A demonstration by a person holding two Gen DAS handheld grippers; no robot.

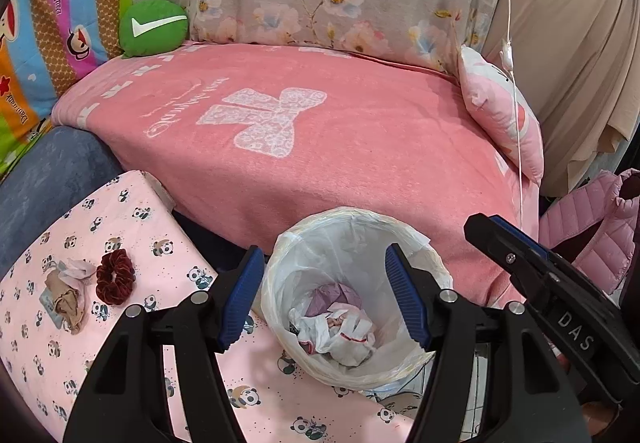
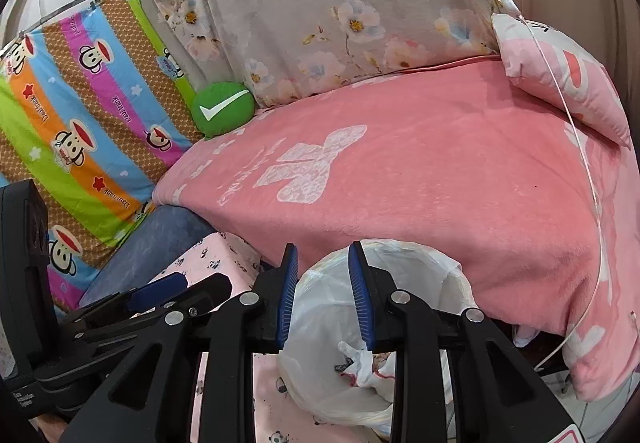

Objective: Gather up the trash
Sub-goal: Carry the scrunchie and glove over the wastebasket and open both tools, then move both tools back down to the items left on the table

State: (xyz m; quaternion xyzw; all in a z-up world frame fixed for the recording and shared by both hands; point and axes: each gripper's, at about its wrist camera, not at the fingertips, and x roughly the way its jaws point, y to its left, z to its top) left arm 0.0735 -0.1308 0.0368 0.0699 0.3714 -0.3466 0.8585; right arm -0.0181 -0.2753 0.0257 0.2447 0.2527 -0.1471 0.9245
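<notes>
On my left, a dark red scrunchie and a crumpled beige wad lie on the panda-print cloth. My left hand-held gripper hangs with its fingers wide apart, holding nothing, over the lined trash bin, where crumpled white and purple trash sits. My right hand-held gripper, fingers apart and empty, hovers above the same bin beside the pink blanket.

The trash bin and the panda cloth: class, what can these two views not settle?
- Trash bin: deeper contents hidden under crumpled wrappers; the right wrist view is blocked by the right gripper.
- Beige bundle beside the scrunchie: too small to identify.
- Panda cloth: what it covers is hidden.
</notes>
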